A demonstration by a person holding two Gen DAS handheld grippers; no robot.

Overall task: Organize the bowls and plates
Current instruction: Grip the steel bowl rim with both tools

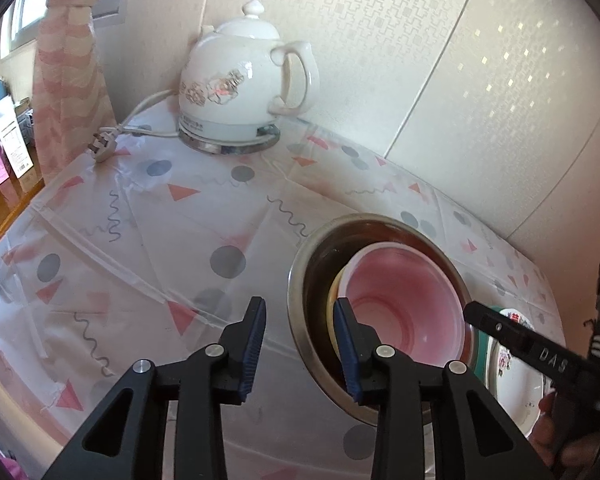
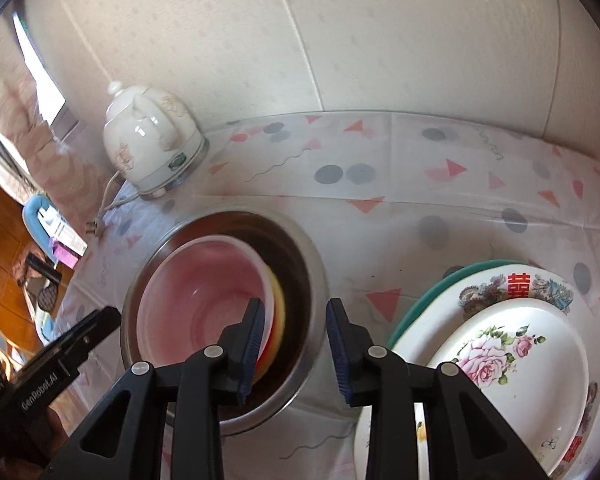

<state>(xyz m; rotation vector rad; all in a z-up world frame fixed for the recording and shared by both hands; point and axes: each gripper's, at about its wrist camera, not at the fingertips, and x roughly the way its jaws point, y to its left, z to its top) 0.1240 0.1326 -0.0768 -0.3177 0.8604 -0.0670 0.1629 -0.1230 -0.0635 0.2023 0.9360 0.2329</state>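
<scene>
A steel bowl stands on the table with a pink bowl nested in it, on top of a yellow bowl. My left gripper is open and empty, straddling the steel bowl's left rim. In the right wrist view the steel bowl holds the pink bowl and the yellow one. My right gripper is open and empty over the steel bowl's right rim. To its right lies a stack of plates: a white rose plate on a floral plate on a green plate.
A white ceramic kettle stands on its base at the table's far corner, with its cord and plug lying on the patterned tablecloth. A wall runs behind the table. The right gripper's arm crosses the plate stack.
</scene>
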